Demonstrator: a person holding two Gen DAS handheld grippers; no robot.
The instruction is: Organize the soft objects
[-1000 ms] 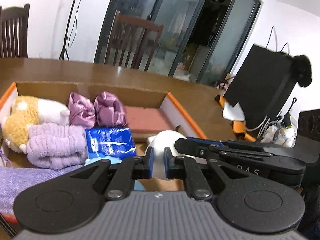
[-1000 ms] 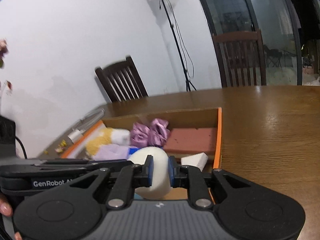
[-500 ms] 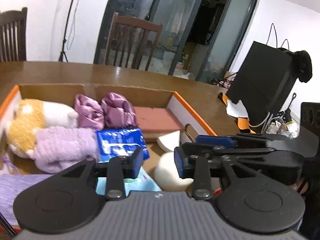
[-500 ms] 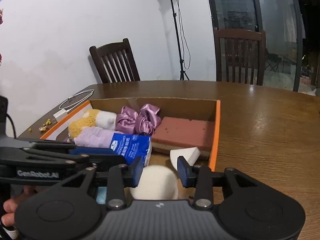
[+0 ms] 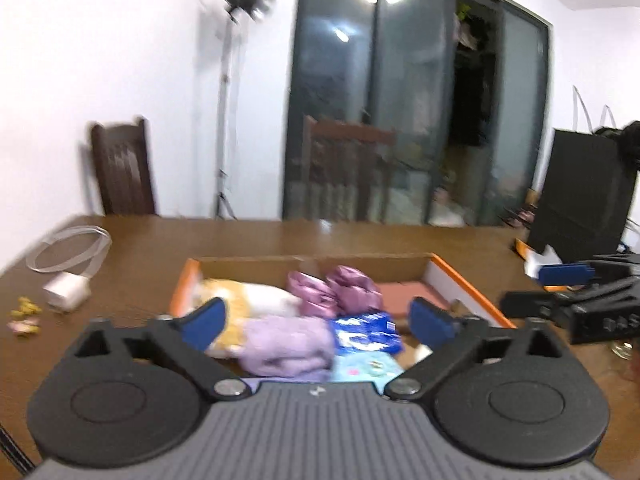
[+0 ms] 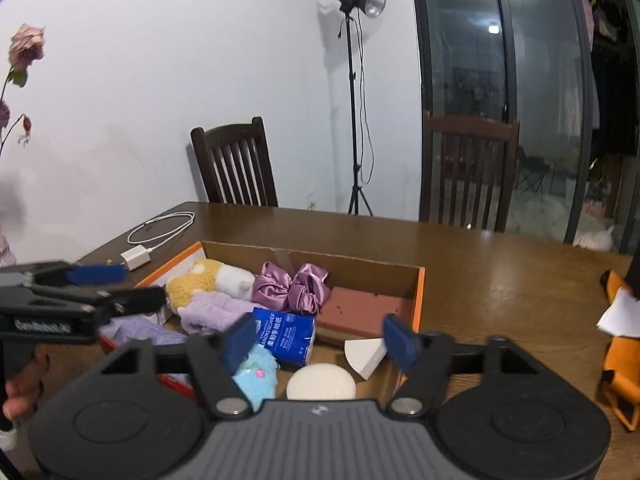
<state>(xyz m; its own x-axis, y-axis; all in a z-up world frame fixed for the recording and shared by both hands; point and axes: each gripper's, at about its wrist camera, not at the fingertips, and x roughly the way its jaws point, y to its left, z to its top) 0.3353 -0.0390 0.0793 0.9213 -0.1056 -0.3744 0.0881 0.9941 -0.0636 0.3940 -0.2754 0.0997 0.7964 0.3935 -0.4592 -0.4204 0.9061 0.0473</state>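
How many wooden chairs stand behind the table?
2. One chair against the white wall, left of the light stand; another chair before the glass doors. Others may be out of frame.

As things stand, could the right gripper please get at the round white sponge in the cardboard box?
Probably yes: the round white sponge lies uncovered just below the right gripper, whose jaws are opening with nothing between them.

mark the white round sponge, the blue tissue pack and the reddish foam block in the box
white round sponge [image 6: 321, 381], right wrist view, middle of its top face.
blue tissue pack [image 6: 285, 335], right wrist view, printed front face.
reddish foam block [image 6: 366, 309], right wrist view, flat top surface.
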